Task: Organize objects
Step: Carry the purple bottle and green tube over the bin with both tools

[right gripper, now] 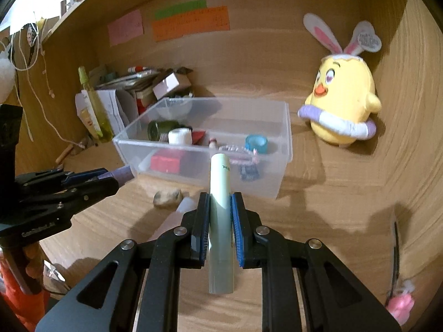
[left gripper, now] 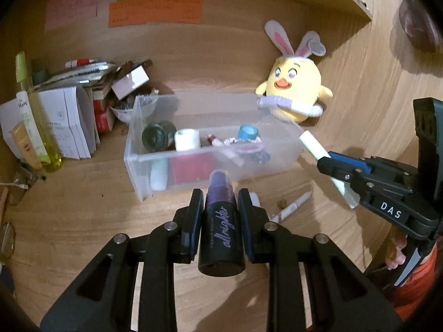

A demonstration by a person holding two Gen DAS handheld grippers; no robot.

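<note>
The left gripper [left gripper: 220, 207] is closed down on a small dark purple spray bottle [left gripper: 221, 227], pads squeezing its sides about mid-body; the right gripper [right gripper: 220, 207] is closed the same way on a pale green tube [right gripper: 220, 210], held around its middle. Both items look light and rigid, so weight is no worry, but both are smooth round plastic and likely to twist or slide between flat pads. Holding them across the widest part of the barrel, as now, seems the safest place; the bottle's cap end and the tube's narrow tip would probably slip.

The bottle is glossy, with "allnighter" in purple script and a translucent violet cap pointing toward 12 o'clock. The tube is matt, mint-white, a long plain cylinder with tiny print near its top, also pointing toward 12 o'clock.

Both are held above the wooden desk [left gripper: 83, 221], just short of the clear plastic bin [right gripper: 286, 127], which sits at 12 o'clock from each camera and already holds small cosmetics. A yellow chick plush [right gripper: 343, 102] stands at 2 o'clock behind the bin, and a pen [left gripper: 290, 207] lies on the desk at 1 o'clock from the left gripper
</note>
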